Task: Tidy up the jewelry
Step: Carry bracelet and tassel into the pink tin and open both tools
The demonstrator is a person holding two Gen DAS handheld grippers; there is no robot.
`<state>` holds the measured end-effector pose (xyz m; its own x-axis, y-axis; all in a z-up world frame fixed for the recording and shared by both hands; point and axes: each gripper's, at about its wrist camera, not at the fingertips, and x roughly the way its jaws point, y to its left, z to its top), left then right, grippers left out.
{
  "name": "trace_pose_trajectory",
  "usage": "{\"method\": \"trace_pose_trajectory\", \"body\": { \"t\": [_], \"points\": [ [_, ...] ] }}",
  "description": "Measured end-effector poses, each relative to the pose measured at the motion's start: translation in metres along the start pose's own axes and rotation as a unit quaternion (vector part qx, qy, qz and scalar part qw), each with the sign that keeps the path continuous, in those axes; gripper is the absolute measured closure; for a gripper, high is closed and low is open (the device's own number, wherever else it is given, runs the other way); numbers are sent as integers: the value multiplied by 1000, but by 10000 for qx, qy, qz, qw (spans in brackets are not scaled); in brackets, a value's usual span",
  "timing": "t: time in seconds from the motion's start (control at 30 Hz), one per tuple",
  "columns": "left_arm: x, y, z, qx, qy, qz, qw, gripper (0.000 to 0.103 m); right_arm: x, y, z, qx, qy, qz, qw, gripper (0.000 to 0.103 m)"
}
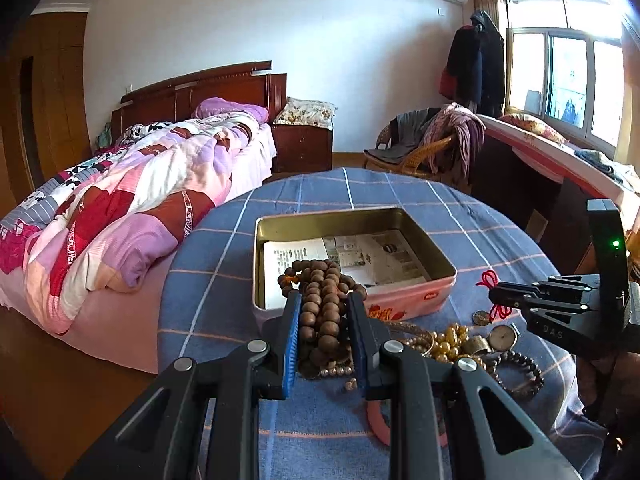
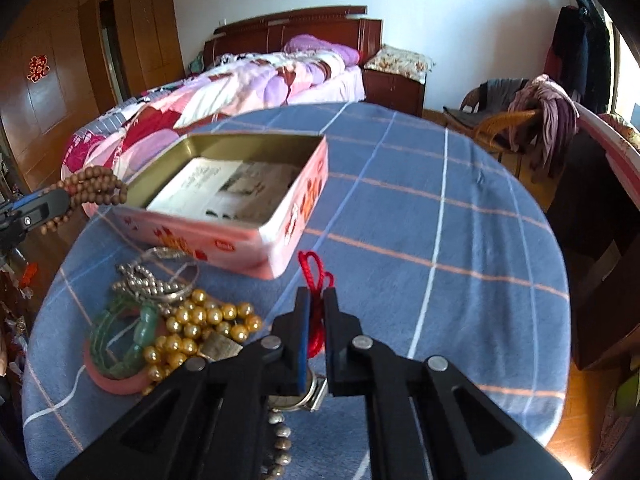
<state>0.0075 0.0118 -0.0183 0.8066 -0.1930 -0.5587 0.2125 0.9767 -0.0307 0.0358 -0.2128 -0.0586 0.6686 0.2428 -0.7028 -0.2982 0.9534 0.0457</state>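
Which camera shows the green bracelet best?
The right wrist view: the green bracelet lies in plain sight beside the gold beads. In the left wrist view it cannot be made out; the left gripper blocks that spot.

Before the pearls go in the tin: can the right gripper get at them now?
Probably not yet. The right gripper is shut on the red cord. The pearls lie just left of it, uncovered, so once the cord is dropped the way looks free.
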Motion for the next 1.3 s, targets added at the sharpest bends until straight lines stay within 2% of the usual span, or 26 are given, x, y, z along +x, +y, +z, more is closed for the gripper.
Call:
{"method": "trace_pose_trajectory", "body": {
  "t": [0.2,0.47,0.63,0.97,1.3],
  "points": [
    [-2,6,2,-115,-37,-8,9999,81,-7,0,8,-11,-141,97,9999,95],
    [3,4,6,34,-62,81,9999,81,-4,5,11,-64,-210,249,9994,95],
    [6,2,15,147,-182,124,9996,81,-4,11,25,-136,-349,343,9987,95],
    [36,-1,38,484,-188,277,9983,80,7,26,60,-491,-469,410,9968,95],
    [60,4,50,508,-53,240,9984,80,27,27,86,-577,-411,514,9962,95]
  ]
}}
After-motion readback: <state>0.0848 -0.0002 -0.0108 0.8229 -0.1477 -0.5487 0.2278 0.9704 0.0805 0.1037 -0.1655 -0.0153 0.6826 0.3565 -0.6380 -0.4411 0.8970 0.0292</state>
